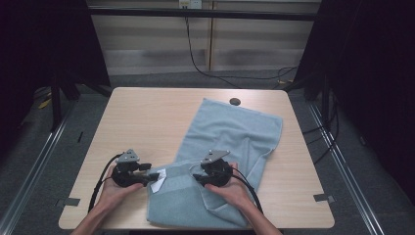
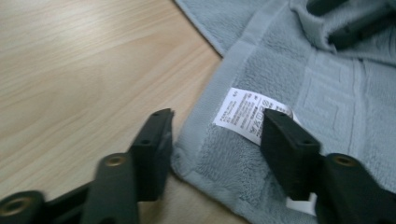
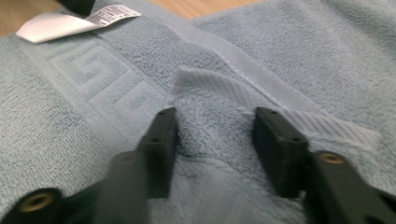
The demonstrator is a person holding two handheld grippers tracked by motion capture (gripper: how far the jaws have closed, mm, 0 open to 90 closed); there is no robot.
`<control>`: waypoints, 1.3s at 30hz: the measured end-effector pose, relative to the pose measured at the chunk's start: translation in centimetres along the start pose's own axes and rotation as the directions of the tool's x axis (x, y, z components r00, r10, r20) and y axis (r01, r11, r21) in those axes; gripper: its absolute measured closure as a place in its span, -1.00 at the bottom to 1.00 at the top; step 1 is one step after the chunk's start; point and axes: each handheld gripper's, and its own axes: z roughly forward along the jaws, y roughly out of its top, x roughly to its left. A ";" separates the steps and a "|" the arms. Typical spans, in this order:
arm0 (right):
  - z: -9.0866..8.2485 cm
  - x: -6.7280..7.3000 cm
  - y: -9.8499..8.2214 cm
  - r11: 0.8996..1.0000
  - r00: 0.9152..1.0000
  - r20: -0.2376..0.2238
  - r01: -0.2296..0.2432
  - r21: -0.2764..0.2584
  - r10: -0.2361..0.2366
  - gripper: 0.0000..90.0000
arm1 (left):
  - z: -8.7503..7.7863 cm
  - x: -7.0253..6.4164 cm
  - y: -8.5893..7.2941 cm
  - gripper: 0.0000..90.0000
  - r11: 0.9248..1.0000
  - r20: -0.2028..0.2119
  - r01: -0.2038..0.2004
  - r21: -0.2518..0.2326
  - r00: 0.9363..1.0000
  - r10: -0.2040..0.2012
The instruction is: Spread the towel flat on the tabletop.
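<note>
Left tongs [image 2: 215, 126] gape over the towel's [image 1: 235, 132] labelled corner; right tongs [image 3: 215, 126] seemingly straddle, unclosed, a raised fold.

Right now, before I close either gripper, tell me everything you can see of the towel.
The towel is pale blue-grey terry with a woven key-pattern band and flat hem near one end. It lies slantwise on the wooden table, its near part folded over. A white care label sits at its near-left corner. The left gripper straddles that corner, jaws open. The right gripper has open jaws around a raised fold of the towel.
</note>
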 end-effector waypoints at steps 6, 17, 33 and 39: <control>-0.8 -0.5 -0.5 0.998 0.999 -0.021 -0.042 -0.045 0.041 0.84 | 0.0 -0.6 0.1 0.76 0.999 0.047 -0.031 0.020 0.998 0.030; -9.0 -2.5 -1.2 0.979 0.994 -0.008 -0.104 -0.173 0.105 0.86 | -3.2 -0.6 0.9 0.79 0.989 0.085 0.024 -0.144 0.996 -0.012; -17.1 2.2 -9.9 0.967 0.983 -0.128 -0.154 -0.204 0.129 0.84 | -6.6 -8.2 -2.8 0.79 0.994 0.303 -0.008 -0.113 0.952 0.042; -17.4 3.7 -12.3 0.972 0.973 -0.176 -0.175 -0.157 0.147 0.52 | -6.9 -9.6 -4.3 0.67 0.997 0.341 -0.051 -0.056 0.938 0.067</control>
